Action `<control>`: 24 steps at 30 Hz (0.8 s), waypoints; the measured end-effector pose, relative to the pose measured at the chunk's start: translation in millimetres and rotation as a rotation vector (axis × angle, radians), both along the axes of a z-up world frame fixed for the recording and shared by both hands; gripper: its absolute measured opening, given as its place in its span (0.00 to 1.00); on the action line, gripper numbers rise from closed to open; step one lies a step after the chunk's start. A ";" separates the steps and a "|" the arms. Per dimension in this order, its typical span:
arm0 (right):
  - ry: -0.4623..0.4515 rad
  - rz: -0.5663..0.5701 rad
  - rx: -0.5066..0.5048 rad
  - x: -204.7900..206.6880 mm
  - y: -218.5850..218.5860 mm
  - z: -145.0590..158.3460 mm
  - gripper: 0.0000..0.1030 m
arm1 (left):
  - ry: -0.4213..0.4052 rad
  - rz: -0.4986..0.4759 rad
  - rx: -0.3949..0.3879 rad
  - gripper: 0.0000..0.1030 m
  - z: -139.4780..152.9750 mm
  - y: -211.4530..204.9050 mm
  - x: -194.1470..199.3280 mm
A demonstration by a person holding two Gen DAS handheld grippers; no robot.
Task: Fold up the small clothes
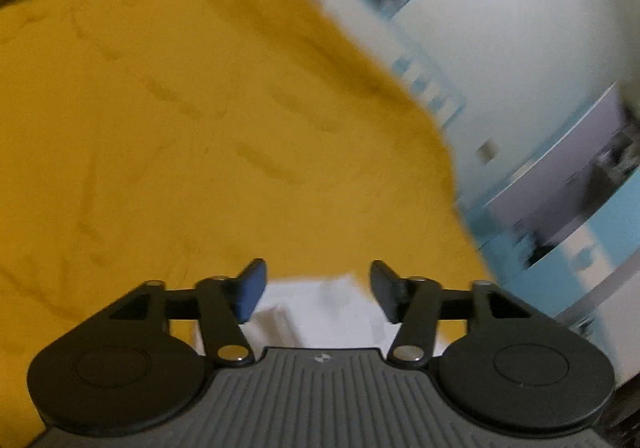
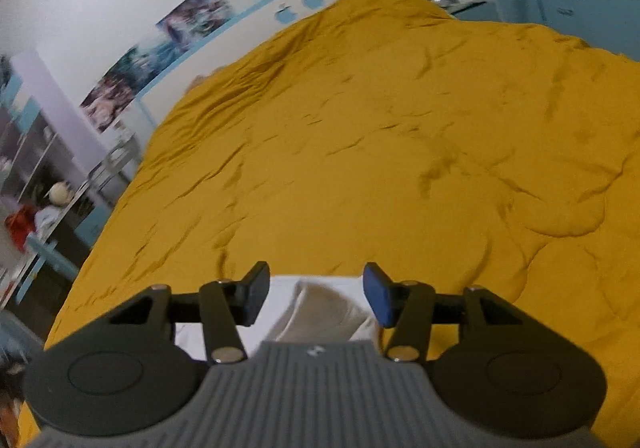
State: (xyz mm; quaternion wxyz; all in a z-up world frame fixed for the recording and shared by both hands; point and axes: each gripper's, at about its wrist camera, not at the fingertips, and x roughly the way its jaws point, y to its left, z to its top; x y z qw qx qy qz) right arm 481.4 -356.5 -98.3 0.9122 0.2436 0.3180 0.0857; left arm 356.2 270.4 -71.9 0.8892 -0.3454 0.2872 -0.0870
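A small white garment lies on the yellow bedspread, seen in the left wrist view just under and beyond my left gripper. That gripper is open, and its pads do not touch the cloth. In the right wrist view the white garment shows a beige folded part. My right gripper hovers over it, open, with the cloth below the gap and no pad pressing on it. Most of the garment is hidden behind both gripper bodies.
The yellow bedspread is wrinkled and fills most of both views. A white wall with posters runs along the bed's far side. Shelves with clutter stand at the left, and blue drawers at the top right.
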 end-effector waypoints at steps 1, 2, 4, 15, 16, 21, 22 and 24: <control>-0.006 0.032 -0.003 -5.8 1.8 1.0 0.48 | 0.002 -0.025 -0.013 0.68 1.5 -1.3 -3.2; -0.007 0.076 -0.002 -10.5 7.1 0.7 0.48 | 0.016 -0.055 -0.014 0.68 -0.1 -5.5 -6.4; 0.013 0.168 -0.007 -16.5 22.0 -3.6 0.47 | 0.063 -0.134 0.027 0.68 -10.3 -21.6 -10.5; 0.134 0.224 -0.193 11.8 80.8 -57.5 0.48 | 0.228 -0.177 0.187 0.60 -96.6 -76.7 32.0; 0.140 0.198 -0.219 14.7 80.2 -60.7 0.47 | 0.230 -0.138 0.161 0.57 -100.1 -69.8 34.7; 0.148 0.096 -0.139 4.6 57.0 -59.4 0.47 | 0.241 -0.096 0.071 0.52 -81.0 -58.3 15.8; 0.143 0.090 -0.114 -4.4 51.2 -55.4 0.47 | 0.238 -0.115 0.099 0.53 -72.1 -61.0 2.5; 0.128 0.095 -0.060 -29.6 43.9 -43.0 0.49 | 0.232 -0.150 0.119 0.62 -56.9 -64.2 -25.3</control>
